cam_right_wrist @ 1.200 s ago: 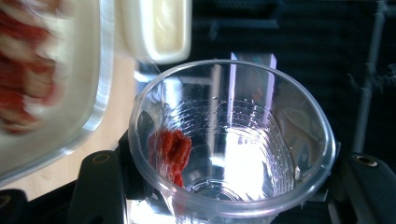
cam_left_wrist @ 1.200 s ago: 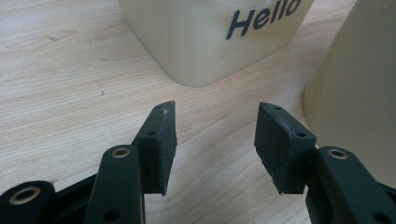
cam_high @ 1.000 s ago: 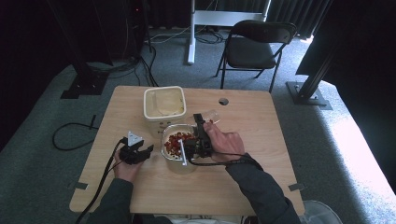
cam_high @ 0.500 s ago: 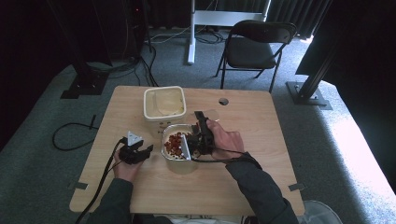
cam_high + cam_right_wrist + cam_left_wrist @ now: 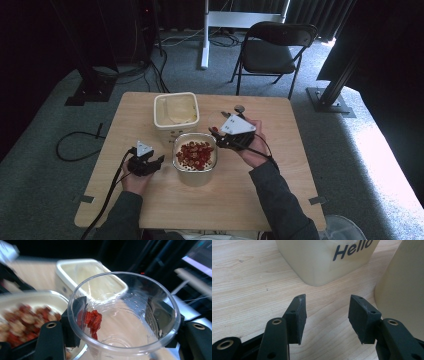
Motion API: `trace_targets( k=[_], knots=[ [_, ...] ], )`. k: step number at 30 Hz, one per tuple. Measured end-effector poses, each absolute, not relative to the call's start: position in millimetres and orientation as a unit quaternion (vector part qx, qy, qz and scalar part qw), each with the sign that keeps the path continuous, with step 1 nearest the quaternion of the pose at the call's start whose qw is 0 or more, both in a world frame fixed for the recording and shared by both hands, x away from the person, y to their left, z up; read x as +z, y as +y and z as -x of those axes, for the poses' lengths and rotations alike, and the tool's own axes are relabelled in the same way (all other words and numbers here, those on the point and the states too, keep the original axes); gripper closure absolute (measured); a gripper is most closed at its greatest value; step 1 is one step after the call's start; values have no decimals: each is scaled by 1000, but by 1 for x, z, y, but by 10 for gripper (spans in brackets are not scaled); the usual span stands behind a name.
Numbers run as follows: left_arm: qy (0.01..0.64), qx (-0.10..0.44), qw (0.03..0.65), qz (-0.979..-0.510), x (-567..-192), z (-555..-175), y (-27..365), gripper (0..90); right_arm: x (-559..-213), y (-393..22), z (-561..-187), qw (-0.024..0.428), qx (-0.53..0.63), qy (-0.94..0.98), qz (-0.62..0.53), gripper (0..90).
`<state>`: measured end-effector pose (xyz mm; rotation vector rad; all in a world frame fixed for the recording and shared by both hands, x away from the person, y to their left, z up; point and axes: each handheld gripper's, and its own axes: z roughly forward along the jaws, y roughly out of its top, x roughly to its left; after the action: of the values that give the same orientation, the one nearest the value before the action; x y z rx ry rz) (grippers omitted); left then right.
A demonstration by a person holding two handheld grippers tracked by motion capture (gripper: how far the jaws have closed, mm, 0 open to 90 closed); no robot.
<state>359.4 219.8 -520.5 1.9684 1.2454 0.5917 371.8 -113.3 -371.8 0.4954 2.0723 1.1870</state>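
**Inspector:** Report the right gripper.

**Operator:** My right gripper point(image 5: 223, 134) sits toward the desk's right half, just beside the metal bowl point(image 5: 195, 172). Its jaws are clenched on a clear plastic cup point(image 5: 125, 315); in the right gripper view the black pads press the cup's wall on both sides. A small clump of red dried berries point(image 5: 93, 320) clings to the cup's inner wall.

**Inspector:** And the bowl?

**Operator:** It stands near the desk's middle, holding red berries point(image 5: 195, 153). Behind it, toward the far edge, a cream container point(image 5: 175, 116) stands open, just beside the bowl; I cannot tell whether they touch.

**Inspector:** Left gripper?

**Operator:** My left gripper point(image 5: 148, 165) rests low toward the near left of the desk, left of the bowl. Its jaws are released, bare wood showing between the pads point(image 5: 298, 317). In the left gripper view, the container's wall reads "Hello" point(image 5: 353, 248).
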Motion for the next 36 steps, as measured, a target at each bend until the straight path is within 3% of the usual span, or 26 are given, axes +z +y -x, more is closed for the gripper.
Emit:
trace_targets(
  k=[4,12,16,21,29,36],
  knots=[
    [484,230,360,-764,-520,-359,220,493,-367,-127,-384,278,504,787,-224,342],
    [483,231,360,-764,-520,-359,220,493,-367,-141,-398,199,546,769,-267,340],
    [483,231,360,-764,-520,-359,220,493,-366,-142,-397,208,539,771,-268,337],
    [483,231,361,-764,-520,-359,220,493,-363,-131,-386,285,484,793,-236,334],
    [483,231,361,-763,-520,-359,220,493,-358,-121,-393,296,477,793,-235,333],
    [483,232,361,-763,-520,-359,220,493,-355,-113,-410,268,501,785,-246,330]
  ],
)
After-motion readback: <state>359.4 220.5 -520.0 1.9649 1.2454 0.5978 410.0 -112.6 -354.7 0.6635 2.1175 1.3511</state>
